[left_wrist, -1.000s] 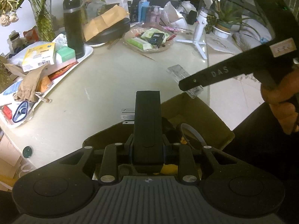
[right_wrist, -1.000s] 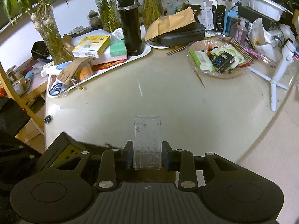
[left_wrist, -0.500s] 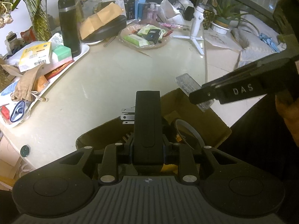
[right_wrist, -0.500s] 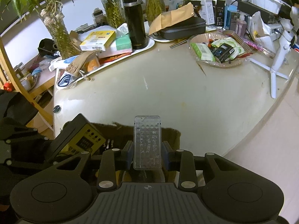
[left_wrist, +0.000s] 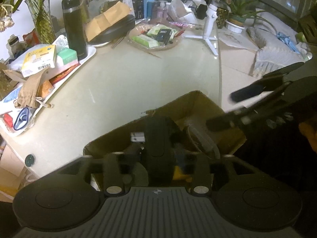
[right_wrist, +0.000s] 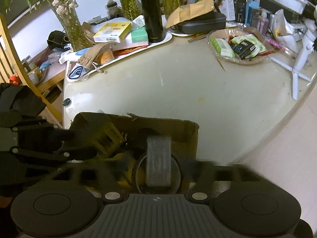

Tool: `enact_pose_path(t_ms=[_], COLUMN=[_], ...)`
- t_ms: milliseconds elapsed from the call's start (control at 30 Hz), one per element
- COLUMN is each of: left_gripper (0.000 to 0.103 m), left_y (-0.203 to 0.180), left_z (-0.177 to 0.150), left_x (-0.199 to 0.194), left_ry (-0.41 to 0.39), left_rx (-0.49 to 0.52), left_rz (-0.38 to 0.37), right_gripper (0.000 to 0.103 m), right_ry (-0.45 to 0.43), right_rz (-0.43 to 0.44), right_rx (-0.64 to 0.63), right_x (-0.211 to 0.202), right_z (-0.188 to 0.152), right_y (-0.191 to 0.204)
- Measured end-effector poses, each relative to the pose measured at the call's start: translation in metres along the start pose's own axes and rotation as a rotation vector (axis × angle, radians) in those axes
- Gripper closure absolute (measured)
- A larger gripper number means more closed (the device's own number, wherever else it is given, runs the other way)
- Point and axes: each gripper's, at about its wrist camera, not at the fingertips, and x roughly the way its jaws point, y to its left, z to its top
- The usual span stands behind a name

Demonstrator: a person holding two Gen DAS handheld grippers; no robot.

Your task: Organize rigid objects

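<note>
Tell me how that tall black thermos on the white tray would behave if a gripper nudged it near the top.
The black thermos stands tall and narrow on the white tray, so a high push would probably tip it. Its smooth, glossy, round body may slip between fingers and would likely roll once down. It looks rigid, probably metal.

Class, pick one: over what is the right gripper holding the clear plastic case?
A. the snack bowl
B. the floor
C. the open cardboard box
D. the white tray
C: in the right wrist view the right gripper holds the clear plastic case above the open cardboard box.
</note>
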Motion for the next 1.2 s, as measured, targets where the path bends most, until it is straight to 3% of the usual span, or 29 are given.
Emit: enact_pose_path(t_ms=[33,67,533,667,933,1200], left_gripper=[0.034,0.029,0.021,0.010,0.000,0.000], left_y=[0.000,0.001,0.013,0.020,0.020,0.021], left_z=[0.000,0.000,-0.024,-0.032,-0.045,-0.061], left_x=[-0.002,-0.005,-0.021,-0.024,-0.025,-0.024], left_ry=[-0.009,-0.020,0.027,0.048,0.088,0.100], left_rx=[-0.001,-0.001,-0.030,-0.058,-0.062,-0.063], left_rz=[0.004,0.015,0.090,0.102,0.116,0.128], right_gripper=[0.000,0.000,0.000,0.000,0.000,0.000], right_ry=[-0.012,-0.010,0.058,0.077,0.089,0.093], right_rz=[-0.008,-0.016,-0.012,-0.007,-0.009,-0.016], right_rx=[-0.011,-0.017,-0.045,-0.043,-0.037,-0.054], right_x=[-0.002,-0.003,-0.005,-0.003,-0.006,-0.005], right_z=[-0.001,-0.001,-0.028,-0.038,-0.053,-0.061], right_y=[0.001,0.002,0.003,0.005,0.008,0.011])
